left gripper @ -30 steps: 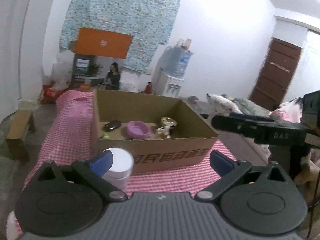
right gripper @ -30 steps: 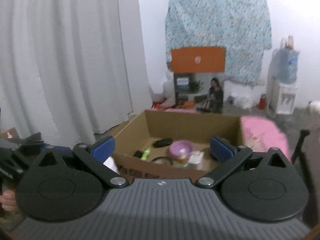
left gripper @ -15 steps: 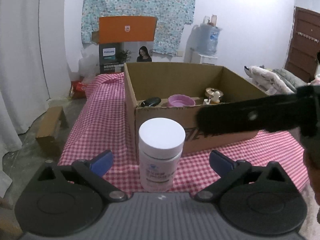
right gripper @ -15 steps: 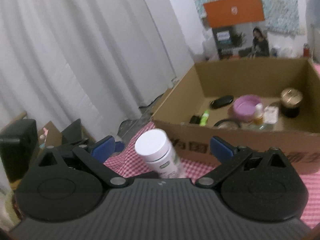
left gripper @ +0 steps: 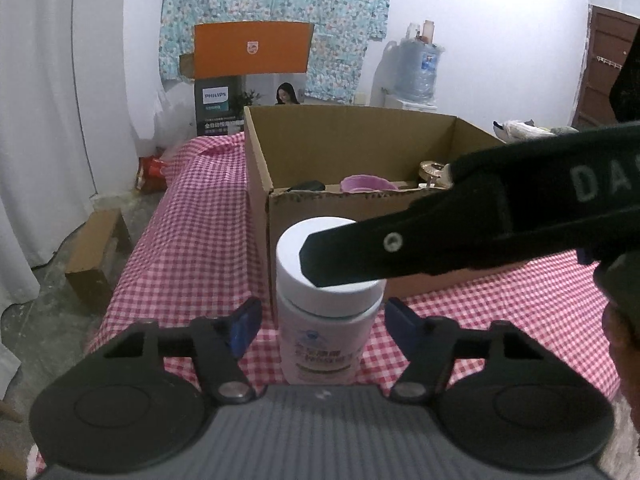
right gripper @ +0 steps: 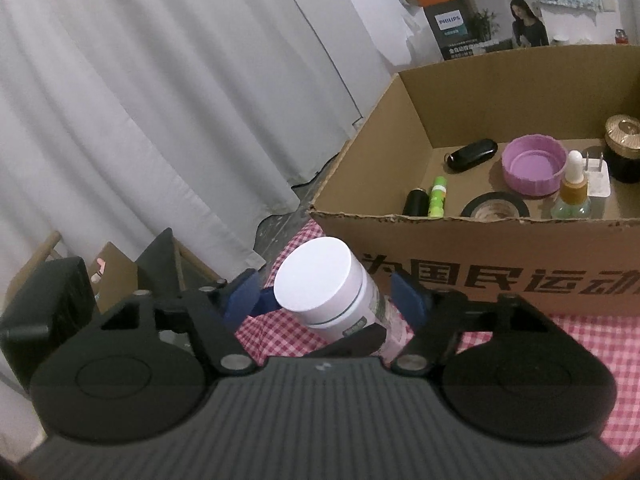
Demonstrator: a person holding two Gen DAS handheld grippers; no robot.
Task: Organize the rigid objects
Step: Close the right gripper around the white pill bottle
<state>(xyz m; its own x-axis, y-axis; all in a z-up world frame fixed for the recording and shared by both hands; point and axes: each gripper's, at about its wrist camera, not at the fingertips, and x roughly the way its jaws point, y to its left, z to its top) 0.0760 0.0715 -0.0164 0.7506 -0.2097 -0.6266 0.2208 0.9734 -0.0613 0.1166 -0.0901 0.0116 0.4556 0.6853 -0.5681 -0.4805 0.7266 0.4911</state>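
A white-capped pill bottle (left gripper: 326, 312) stands on the pink checked tablecloth (left gripper: 188, 248) in front of a cardboard box (left gripper: 360, 216). My left gripper (left gripper: 322, 320) is open, its blue pads on either side of the bottle, not touching. My right gripper (right gripper: 326, 300) is also open around the same bottle (right gripper: 332, 292), coming from the right; its black finger (left gripper: 440, 236) crosses the left wrist view over the cap. The box (right gripper: 480, 240) holds a purple lid (right gripper: 534, 168), a black key fob (right gripper: 472, 154), a dropper bottle (right gripper: 572, 192), a tape roll (right gripper: 494, 210) and other small items.
A white curtain (right gripper: 160, 100) hangs to the left. A small wooden stool (left gripper: 100, 252) stands on the floor beside the table. An orange box (left gripper: 252, 48) and a water dispenser (left gripper: 416, 68) stand by the far wall.
Both grippers have moved in on the bottle and narrowed around it. The right gripper's finger now lies across the bottle cap in the left wrist view.
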